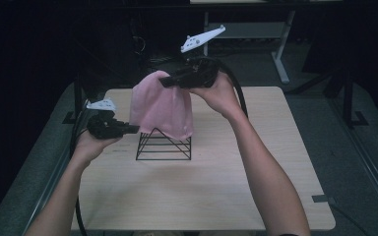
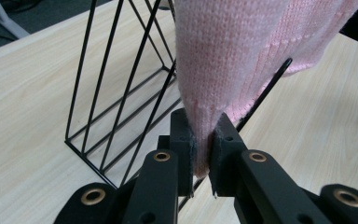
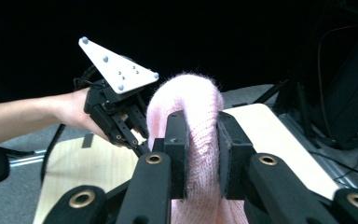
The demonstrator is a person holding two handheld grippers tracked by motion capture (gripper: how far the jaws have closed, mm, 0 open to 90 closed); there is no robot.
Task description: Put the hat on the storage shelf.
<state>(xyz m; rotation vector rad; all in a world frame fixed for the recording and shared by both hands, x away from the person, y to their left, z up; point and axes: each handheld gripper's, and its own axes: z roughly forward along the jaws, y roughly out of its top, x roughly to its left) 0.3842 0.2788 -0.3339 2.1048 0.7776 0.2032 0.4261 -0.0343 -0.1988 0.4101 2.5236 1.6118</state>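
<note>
The pink knitted cloth [image 1: 160,104] hung between the 2 hand-held grippers, above the far half of the bench [image 1: 202,191] and draped partly over the black wire rack [image 1: 164,145]. The left hand-held gripper [image 1: 130,129] was closed on the cloth's lower left edge, low beside the rack on the side of the bench's left edge; in the left gripper view its pads [image 2: 188,144] pinched a thin fold. The right hand-held gripper [image 1: 165,81] was clamped shut on the cloth's top, raised well above the bench, with a rounded hump of knit [image 3: 186,100] bulging up between its jaws. There was 1 cloth, 1 rack, 2 hand-held grippers. The cloth looked soft, pale pink, fine-ribbed and slightly fuzzy.
</note>
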